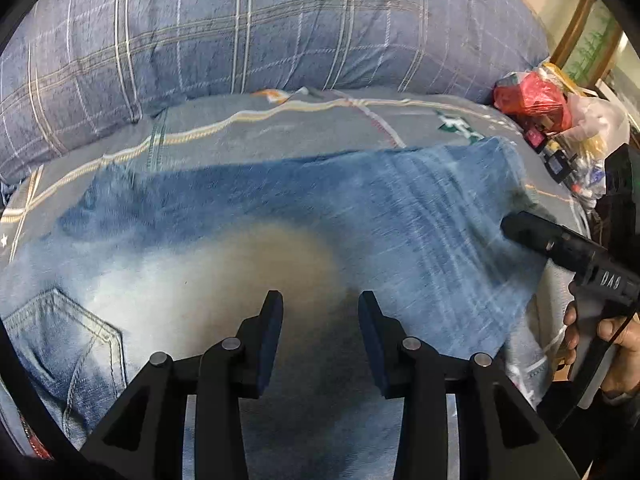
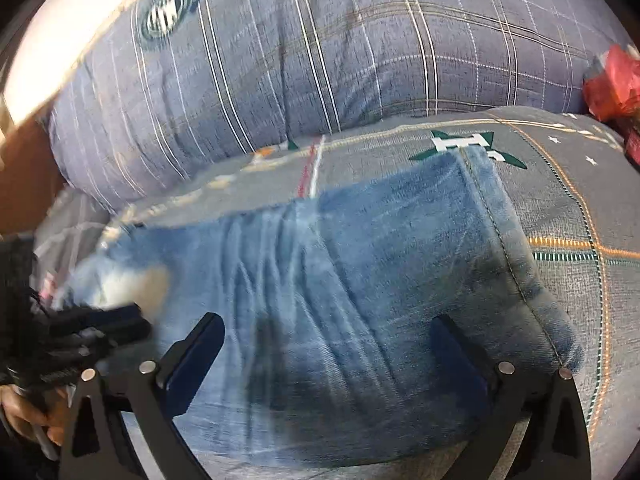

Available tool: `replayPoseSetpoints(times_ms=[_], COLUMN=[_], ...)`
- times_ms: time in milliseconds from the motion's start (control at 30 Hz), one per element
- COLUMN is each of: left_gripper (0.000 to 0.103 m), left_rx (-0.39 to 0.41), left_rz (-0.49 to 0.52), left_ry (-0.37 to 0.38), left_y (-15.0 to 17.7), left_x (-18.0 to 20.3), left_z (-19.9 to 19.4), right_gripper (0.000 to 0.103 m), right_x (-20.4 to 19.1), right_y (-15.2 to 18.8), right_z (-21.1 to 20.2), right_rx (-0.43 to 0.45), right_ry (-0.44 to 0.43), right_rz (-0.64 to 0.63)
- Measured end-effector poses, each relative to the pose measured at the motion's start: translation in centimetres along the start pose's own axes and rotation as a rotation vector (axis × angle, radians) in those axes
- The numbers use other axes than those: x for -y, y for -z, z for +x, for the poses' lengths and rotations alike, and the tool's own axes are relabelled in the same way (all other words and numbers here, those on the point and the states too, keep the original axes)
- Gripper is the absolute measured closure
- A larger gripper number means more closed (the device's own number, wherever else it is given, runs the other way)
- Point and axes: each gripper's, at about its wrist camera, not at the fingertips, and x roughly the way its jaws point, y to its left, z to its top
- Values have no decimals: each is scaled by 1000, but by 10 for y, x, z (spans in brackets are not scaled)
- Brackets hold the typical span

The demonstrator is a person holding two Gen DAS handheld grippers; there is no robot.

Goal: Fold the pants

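Denim pants (image 1: 248, 240) under both grippers; left gripper (image 1: 320, 300) fingers parted, empty; right gripper (image 2: 332, 328) fingers wide, empty

Obstacles: plaid quilt (image 1: 248, 28) banked along the bed's far side; red bag clutter (image 1: 532, 98) at far right corner. Free room: bare bedsheet (image 2: 560, 208) strip right of jeans (image 2: 360, 260).

light: soft, even | blur: motion smear on jeans (image 1: 280, 216) | edges: fisheye-warped, dark vignette
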Motion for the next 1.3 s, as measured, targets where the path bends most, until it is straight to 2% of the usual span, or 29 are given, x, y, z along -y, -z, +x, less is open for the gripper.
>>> replayPoseSetpoints(times_ms=[133,233,300,367,433,467,500,567,633,733,833,967,1033,1067,1100,1133,1167,1200,1300], left_gripper=[63,63,64,61,60,60,60,60,60,60,60,60,60,60,60,62,69,77,87], left_rx=[24,6,-39,6,-9,-17,-17,4,21,46,51,19,4,-25,-44,-67,-68,-35,6], left_rz=[60,106,124,164,165,158,154,147,121,25,-76,-128,-133,-138,-142,-147,-150,-145,-138], left_ry=[37,50,25,-1,2,18,23,-3,-37,-79,-143,-176,-204,-206,-210,-220,-222,-236,-259], left_y=[-1,7,14,20,19,16,15,8,-5,-22,-40,-53,-56,-57,-57,-56,-55,-53,-53], left_x=[15,25,28,31,32,29,26,18,-1,-44,-88,-119,-126,-129,-131,-133,-133,-129,-122], left_z=[-7,1,16,14,12,10,7,-3,-13,-24,-26,-17,-9,0,7,17,22,20,14], right_gripper=[0,0,0,0,0,2,7,12,12,12,12,12,13,20,35,42,56,70,84], right_x=[10,12,11,9,4,3,1,-1,-4,-3,11,28,38,41,42,44,45,46,53], right_y=[0,4,5,9,11,11,9,0,-9,-28,-49,-72,-73,-73,-74,-73,-73,-72,-73], right_z=[-21,-16,-2,12,13,12,10,3,2,10,20,35,34,39,41,43,48,47,38], right_rx=[63,32,-21,-68,-64,-55,-40,13,35,36,23,34,36,24,14,5,-4,0,31], right_ry=[19,71,149,185,199,180,162,136,123,184,238,262,263,260,260,269,308,322,295], right_rz=[63,37,-11,-53,-80,-74,-68,-62,-73,-94,-52,23,46,54,52,46,32,26,37])
